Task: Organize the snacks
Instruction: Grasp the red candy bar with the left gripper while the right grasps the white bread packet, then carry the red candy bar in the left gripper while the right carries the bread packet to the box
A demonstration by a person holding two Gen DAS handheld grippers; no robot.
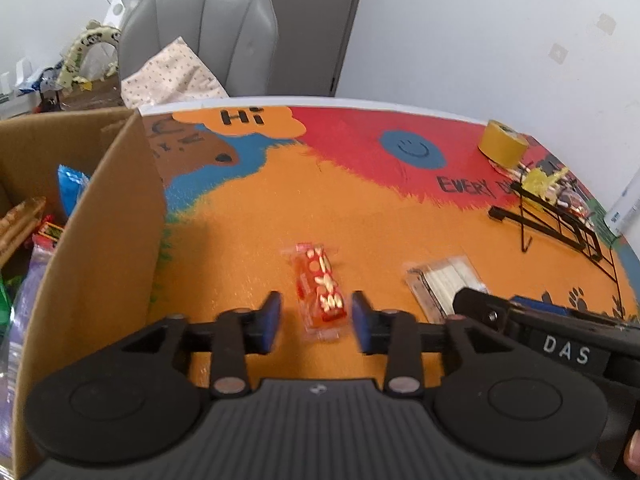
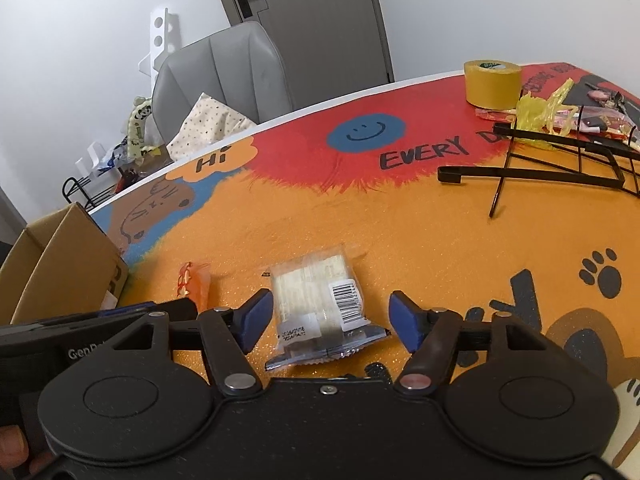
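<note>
A small red-orange snack packet (image 1: 321,291) lies on the orange table mat, between the blue pads of my open left gripper (image 1: 317,316); the pads do not touch it. A clear packet of white wafers (image 2: 316,304) with a barcode lies between the pads of my open right gripper (image 2: 332,316), also untouched. The wafer packet shows in the left wrist view (image 1: 446,282), partly behind the right gripper. The red packet shows in the right wrist view (image 2: 194,284). A cardboard box (image 1: 92,248) with several snacks inside stands at the left.
A yellow tape roll (image 2: 491,83) and a black wire rack (image 2: 560,168) with wrappers behind it sit at the far right of the table. A grey chair (image 1: 200,40) with a dotted cushion stands beyond the far edge.
</note>
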